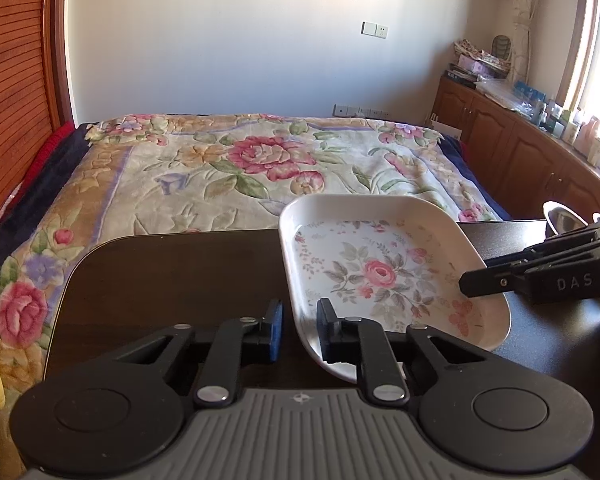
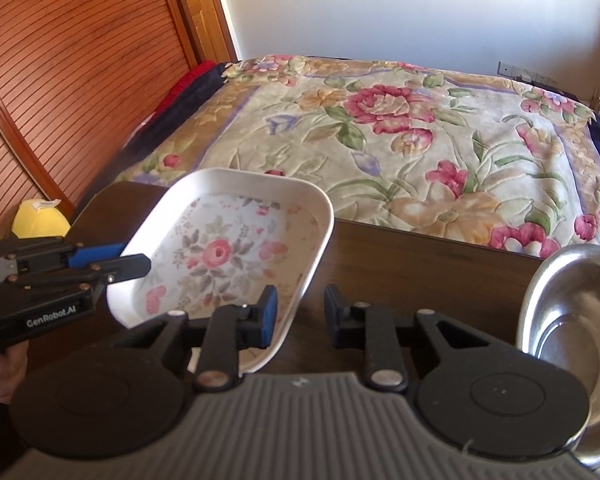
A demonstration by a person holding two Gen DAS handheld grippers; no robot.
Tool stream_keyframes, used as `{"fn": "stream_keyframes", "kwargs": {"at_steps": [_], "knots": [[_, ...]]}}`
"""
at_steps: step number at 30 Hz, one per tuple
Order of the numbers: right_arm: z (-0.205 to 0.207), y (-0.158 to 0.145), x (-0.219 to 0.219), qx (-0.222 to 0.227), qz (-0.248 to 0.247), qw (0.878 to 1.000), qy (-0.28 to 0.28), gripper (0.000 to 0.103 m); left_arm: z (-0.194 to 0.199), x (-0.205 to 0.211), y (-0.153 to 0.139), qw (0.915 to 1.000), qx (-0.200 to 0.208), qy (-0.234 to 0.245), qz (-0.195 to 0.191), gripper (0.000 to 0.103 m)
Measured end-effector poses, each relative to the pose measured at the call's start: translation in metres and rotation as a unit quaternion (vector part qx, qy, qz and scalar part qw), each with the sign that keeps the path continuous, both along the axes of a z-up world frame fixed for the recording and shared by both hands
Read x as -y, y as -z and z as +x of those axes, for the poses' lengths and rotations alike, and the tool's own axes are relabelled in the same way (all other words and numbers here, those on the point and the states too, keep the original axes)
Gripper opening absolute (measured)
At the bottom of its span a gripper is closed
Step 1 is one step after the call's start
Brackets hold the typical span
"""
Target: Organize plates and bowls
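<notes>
A: What does each wrist view give that the other lacks?

B: The left wrist view shows the window side, with wooden cabinets (image 1: 512,148) under a cluttered sill. The right wrist view shows nearly the whole steel bowl (image 2: 576,336); from the left only a sliver of it peeks out behind the right hand-held gripper (image 1: 470,282).

A: And the floral plate?

B: The floral plate (image 1: 384,272) sits on the dark desk (image 1: 160,276), its far corner hanging past the desk's back edge toward the bed (image 1: 240,160). The left hand-held gripper (image 1: 298,332) has its jaws narrowed onto the plate's left rim, one finger outside and one inside. The right hand-held gripper, seen in its own view (image 2: 300,316), has narrowed onto the right rim the same way. Both pinch the plate.

A: Room to move?

B: The desk left of the plate is bare, up to its rounded corner. On the right, the bowl stands apart from the plate, at the desk's near right edge.

A: Anything in them?

B: Plate and bowl both look empty. A yellow plush toy (image 2: 40,220) sits beyond the desk's left end.
</notes>
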State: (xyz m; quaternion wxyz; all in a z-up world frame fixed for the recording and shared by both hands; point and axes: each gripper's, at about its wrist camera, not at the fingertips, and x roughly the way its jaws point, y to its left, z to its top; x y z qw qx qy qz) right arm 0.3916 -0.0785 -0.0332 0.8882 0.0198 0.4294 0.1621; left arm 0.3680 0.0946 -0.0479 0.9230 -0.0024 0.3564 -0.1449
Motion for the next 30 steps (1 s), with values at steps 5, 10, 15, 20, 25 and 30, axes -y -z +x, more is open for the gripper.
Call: {"fn": "stream_keyframes", "kwargs": {"at_steps": [5, 10, 15, 20, 25, 30], "knots": [[0.002, 0.003, -0.003, -0.007, -0.002, 1.000, -0.003, 0.020, -0.001, 0.002, -0.001, 1.0000, -0.004, 0.005, -0.005, 0.014], [-0.001, 0.002, -0.004, -0.009, 0.003, 1.000, -0.006, 0.019, -0.011, -0.001, -0.007, 1.0000, 0.001, 0.000, -0.005, 0.014], [-0.008, -0.003, 0.002, -0.011, 0.029, 0.999, -0.010, 0.019, -0.023, -0.006, -0.016, 0.9999, 0.005, 0.002, -0.009, 0.014], [-0.020, -0.007, 0.001, -0.006, 0.039, 0.999, -0.018, 0.019, -0.037, -0.004, -0.023, 0.9999, 0.012, -0.001, 0.000, 0.014], [-0.033, -0.012, 0.000, 0.003, 0.041, 0.999, -0.022, 0.019, -0.053, -0.003, -0.033, 0.9997, 0.022, 0.000, 0.005, 0.015], [-0.048, -0.022, 0.005, 0.017, 0.051, 0.998, -0.031, 0.019, -0.069, 0.002, -0.041, 0.9995, 0.028, 0.004, 0.010, 0.015]]}}
